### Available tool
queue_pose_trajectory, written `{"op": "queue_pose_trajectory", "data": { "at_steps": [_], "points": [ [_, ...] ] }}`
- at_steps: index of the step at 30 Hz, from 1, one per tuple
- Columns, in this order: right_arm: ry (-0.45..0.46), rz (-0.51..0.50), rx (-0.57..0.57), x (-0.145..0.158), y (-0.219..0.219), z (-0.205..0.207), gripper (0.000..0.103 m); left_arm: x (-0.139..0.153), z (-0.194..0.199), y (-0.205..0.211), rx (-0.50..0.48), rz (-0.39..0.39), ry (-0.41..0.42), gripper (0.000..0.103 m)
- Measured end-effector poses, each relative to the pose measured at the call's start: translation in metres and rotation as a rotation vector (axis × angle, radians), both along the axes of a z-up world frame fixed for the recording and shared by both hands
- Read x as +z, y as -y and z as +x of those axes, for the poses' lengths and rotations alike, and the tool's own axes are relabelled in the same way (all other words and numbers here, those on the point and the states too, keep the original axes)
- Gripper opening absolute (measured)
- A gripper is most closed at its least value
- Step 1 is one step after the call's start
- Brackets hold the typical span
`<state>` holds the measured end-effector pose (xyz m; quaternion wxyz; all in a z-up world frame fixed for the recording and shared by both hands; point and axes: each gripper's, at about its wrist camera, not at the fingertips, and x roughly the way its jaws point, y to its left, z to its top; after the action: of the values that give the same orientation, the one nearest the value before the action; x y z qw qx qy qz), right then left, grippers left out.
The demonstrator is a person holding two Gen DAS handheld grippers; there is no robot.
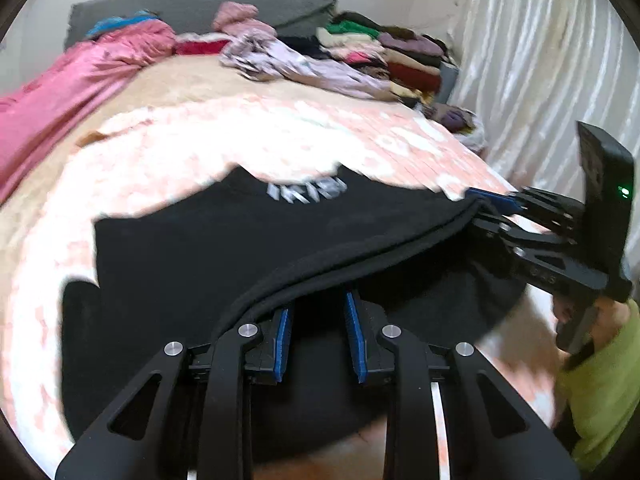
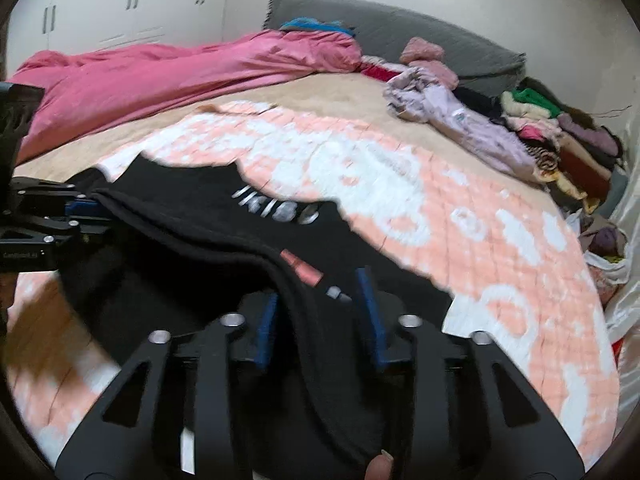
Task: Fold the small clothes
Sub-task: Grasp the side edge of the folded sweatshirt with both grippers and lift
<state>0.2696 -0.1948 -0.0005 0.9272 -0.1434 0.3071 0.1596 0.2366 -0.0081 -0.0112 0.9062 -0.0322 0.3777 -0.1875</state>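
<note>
1. Bedroom scene: a bed (image 2: 280, 92) carries a pink-and-white quilt (image 2: 400, 184) spread across its near part, with a tan sheet beyond it.
2. On the quilt lies a black garment (image 1: 192, 240), dark and thick, with pale blurred lettering (image 1: 308, 192) near its far edge.
3. Its near hem is doubled into a raised ridge that runs from one gripper to the other, above the layer lying flat beneath.
4. Left gripper (image 1: 320, 332) sits at the near edge of the quilt; its blue pads (image 1: 282, 336) stand apart, with the hem lying across the left pad's tip, and whether it pinches cloth cannot be told.
5. Right gripper (image 2: 320, 320) has its pads spread too, the hem draping down between them; in the left view its tips meet the hem's end, but a clamp cannot be told.
6. A pink tag (image 2: 302, 268) shows on the hem just ahead of the right gripper.
7. Along the bed's far right edge sits a clothes pile (image 2: 560, 136); a magenta duvet (image 2: 160, 76) lies along the far left.
</note>
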Motion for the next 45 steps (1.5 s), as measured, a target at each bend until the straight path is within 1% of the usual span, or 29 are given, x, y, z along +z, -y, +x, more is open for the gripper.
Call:
{"op": "queue_pose_trajectory", "data": {
  "at_steps": [2,3,4,6,7,9,10,12,13,14,16,17,19,22,26,29,30,34,35,38,40,41,42,43,44,45],
  "points": [
    [0.044,-0.030,-0.041,0.000,-0.001,0.009,0.045,0.001,0.009,-0.009,0.040,0.002,0.020,0.024],
    [0.064,-0.045,-0.067,-0.001,0.000,0.012,0.050,0.000,0.013,-0.014,0.056,-0.002,0.020,0.024],
    [0.084,-0.043,-0.099,-0.001,0.005,0.016,0.053,-0.001,0.015,-0.019,0.072,-0.008,0.018,0.024],
    [0.092,0.012,-0.131,0.001,0.016,0.019,0.058,-0.001,0.021,-0.033,0.104,-0.037,0.016,0.023],
    [0.093,0.046,-0.154,0.003,0.024,0.020,0.059,0.000,0.022,-0.038,0.113,-0.051,0.021,0.023],
    [0.104,0.069,-0.184,0.005,0.034,0.022,0.064,0.007,0.024,-0.049,0.143,-0.069,0.054,0.023],
    [0.116,0.061,-0.203,0.005,0.037,0.022,0.065,0.008,0.025,-0.052,0.153,-0.070,0.064,0.023],
    [0.129,0.046,-0.251,0.003,0.043,0.025,0.068,0.011,0.027,-0.060,0.212,-0.044,0.094,0.031],
    [0.119,0.046,-0.272,0.001,0.046,0.027,0.068,0.011,0.029,-0.066,0.240,-0.038,0.092,0.040],
    [0.100,0.056,-0.285,0.000,0.050,0.029,0.068,0.011,0.031,-0.070,0.260,-0.043,0.084,0.046],
    [0.085,0.079,-0.302,-0.002,0.057,0.031,0.069,0.012,0.032,-0.081,0.286,-0.077,0.074,0.047],
    [0.083,0.082,-0.312,-0.002,0.060,0.031,0.071,0.014,0.031,-0.086,0.301,-0.085,0.078,0.047],
    [0.072,0.086,-0.316,-0.003,0.062,0.031,0.071,0.018,0.030,-0.092,0.326,-0.080,0.092,0.048],
    [0.061,0.089,-0.328,-0.005,0.066,0.029,0.073,0.027,0.024,-0.105,0.361,-0.101,0.115,0.054],
    [0.027,0.106,-0.356,-0.009,0.076,0.031,0.074,0.040,0.019,-0.126,0.402,-0.117,0.140,0.059],
    [-0.026,0.126,-0.379,-0.019,0.086,0.038,0.074,0.040,0.020,-0.136,0.401,-0.121,0.116,0.065],
    [-0.059,0.133,-0.386,-0.024,0.090,0.042,0.074,0.037,0.023,-0.136,0.394,-0.114,0.096,0.066],
    [-0.148,0.194,-0.387,-0.038,0.100,0.049,0.074,0.012,0.035,-0.132,0.382,-0.097,-0.023,0.066],
    [-0.162,0.217,-0.388,-0.039,0.103,0.049,0.072,0.005,0.038,-0.128,0.364,-0.087,-0.047,0.066],
    [-0.205,0.295,-0.387,-0.045,0.113,0.053,0.065,-0.011,0.043,-0.118,0.347,-0.058,-0.084,0.066],
    [-0.232,0.328,-0.377,-0.049,0.115,0.055,0.054,-0.022,0.045,-0.115,0.347,-0.061,-0.118,0.066],
    [-0.251,0.342,-0.362,-0.052,0.114,0.056,0.041,-0.029,0.046,-0.113,0.346,-0.061,-0.141,0.062],
    [-0.266,0.359,-0.344,-0.053,0.113,0.057,0.027,-0.033,0.046,-0.109,0.342,-0.058,-0.149,0.055],
    [-0.285,0.392,-0.315,-0.055,0.111,0.058,0.019,-0.034,0.045,-0.106,0.338,-0.054,-0.147,0.044],
    [-0.290,0.404,-0.307,-0.055,0.110,0.058,0.015,-0.031,0.043,-0.103,0.341,-0.036,-0.135,0.039],
    [-0.282,0.398,-0.311,-0.054,0.109,0.056,0.010,-0.029,0.041,-0.101,0.344,-0.019,-0.122,0.025]
  ]
}}
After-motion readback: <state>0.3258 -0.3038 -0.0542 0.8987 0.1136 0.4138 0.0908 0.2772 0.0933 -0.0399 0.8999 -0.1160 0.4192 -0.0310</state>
